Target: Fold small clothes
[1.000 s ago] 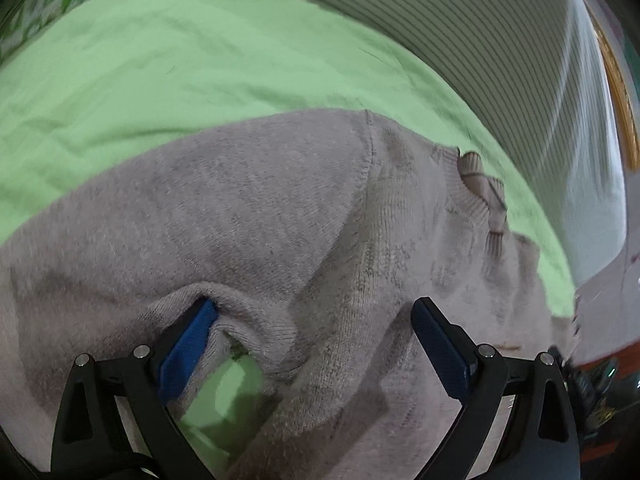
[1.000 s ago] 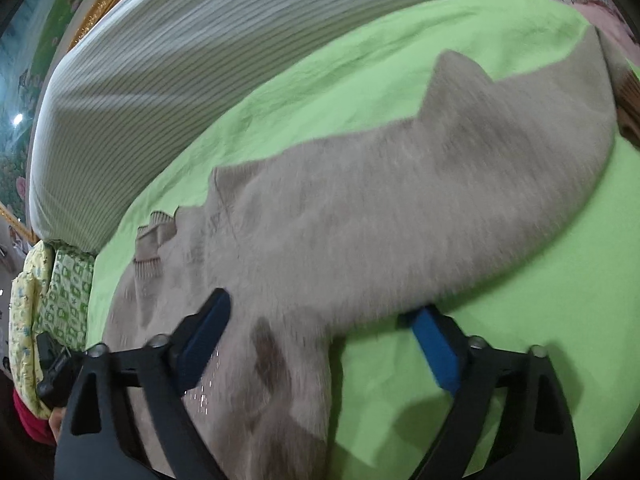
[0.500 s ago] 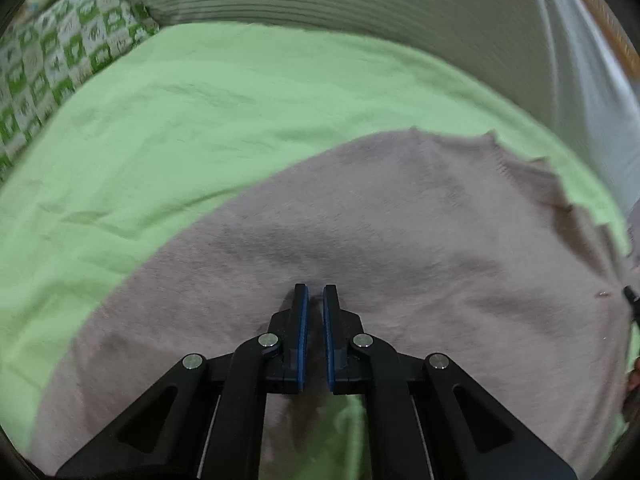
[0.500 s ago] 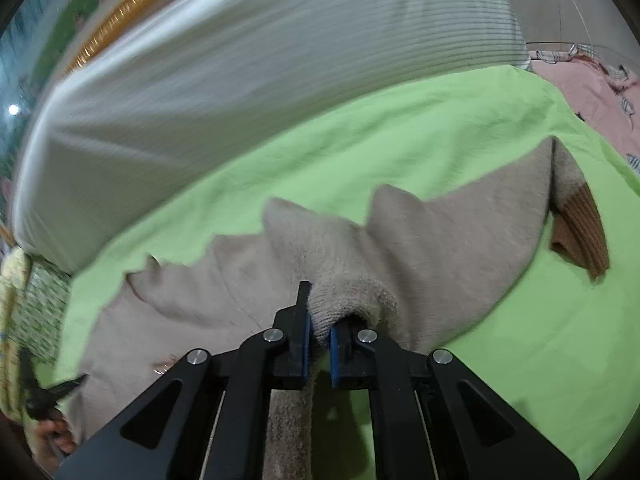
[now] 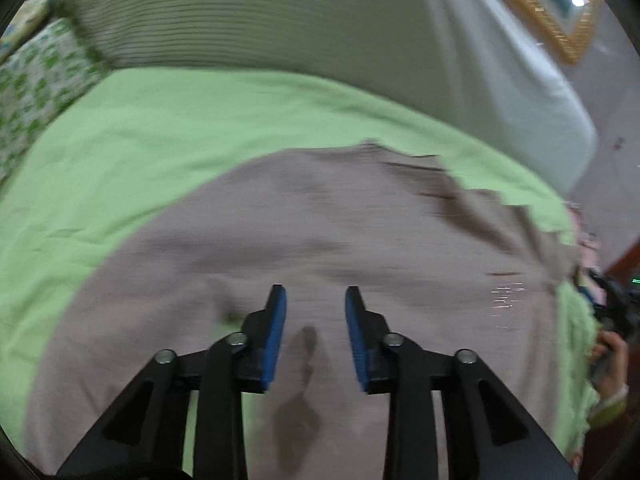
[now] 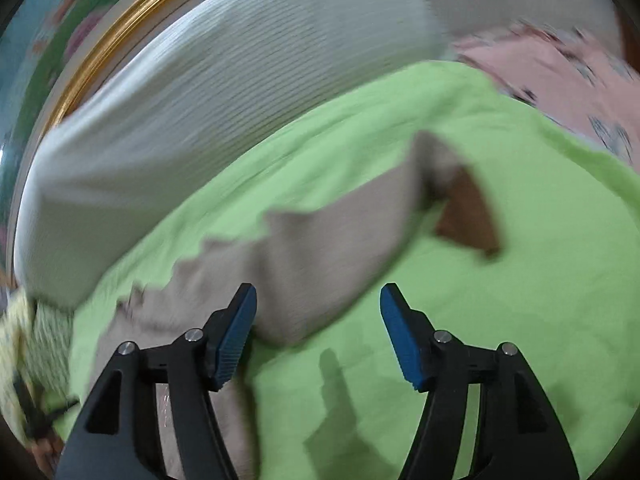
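A green sheet (image 5: 168, 152) covers the bed, a striped pillow (image 5: 280, 20) along its far edge, and on it a beige sweater (image 5: 320, 232) lies spread flat, filling the middle of the left wrist view. In the right wrist view the sweater (image 6: 312, 264) runs out to a sleeve with a brown cuff (image 6: 468, 216), laid on the sheet (image 6: 500, 320) and pointing toward a pink cloth (image 6: 552, 68) at the bed's far corner. Both tools hover clear of the knit: the left gripper (image 5: 315, 320) has just been parting its fingers and stands slightly apart with nothing between them, while the right gripper (image 6: 318, 320), also just opening, is spread wide, the sweater's edge beneath but ungripped. The step appears to be a release between folds; the next move likely calls for a fresh hold, perhaps on the sleeve, to bring it across the body.
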